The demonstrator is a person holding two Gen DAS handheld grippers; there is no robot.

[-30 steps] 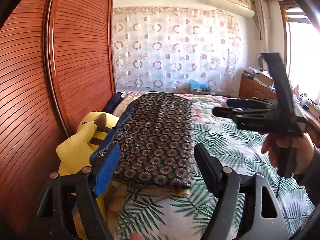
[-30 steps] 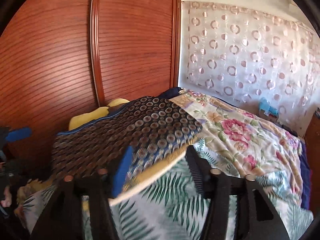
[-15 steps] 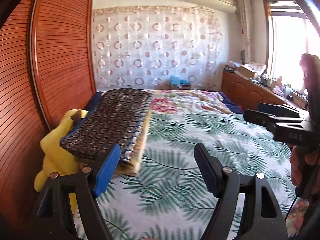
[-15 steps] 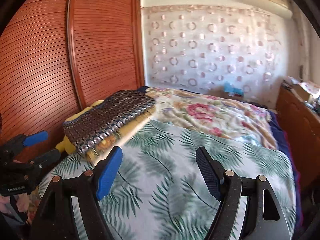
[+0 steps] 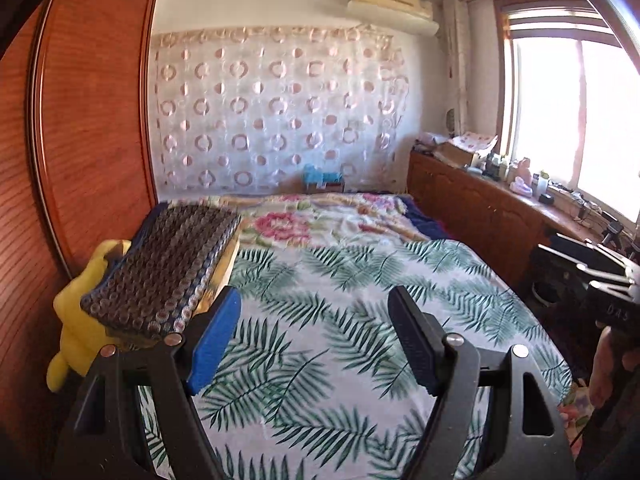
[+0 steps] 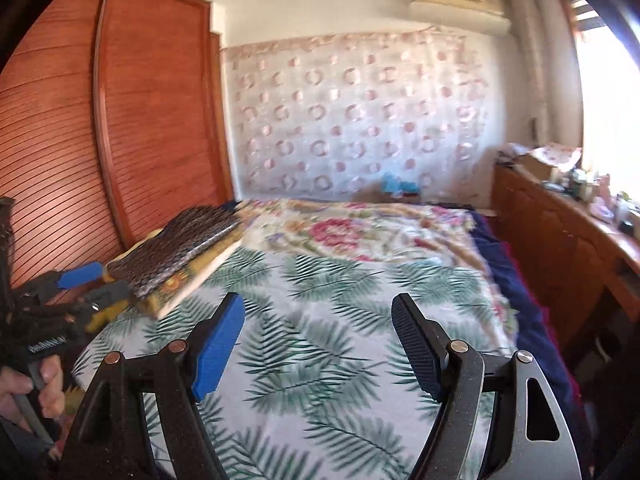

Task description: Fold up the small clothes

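Both tools, left tool [image 5: 314,340] and right tool [image 6: 318,344], gape empty over the bed [image 5: 340,320], so your folded patterned garment [image 5: 164,268], perched atop the left-edge stack, could slide if you nudge it

wardrobe [image 5: 92,128]: glossy ribbed wood | bedspread [image 5: 320,340]: matt cloth | folded garment [image 5: 168,268]: textured patterned cloth

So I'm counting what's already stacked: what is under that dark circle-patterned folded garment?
The circle-patterned garment lies on a yellowish folded layer, edge showing. A yellow plush toy sits beside it by the wardrobe. Anything deeper in the stack is covered.
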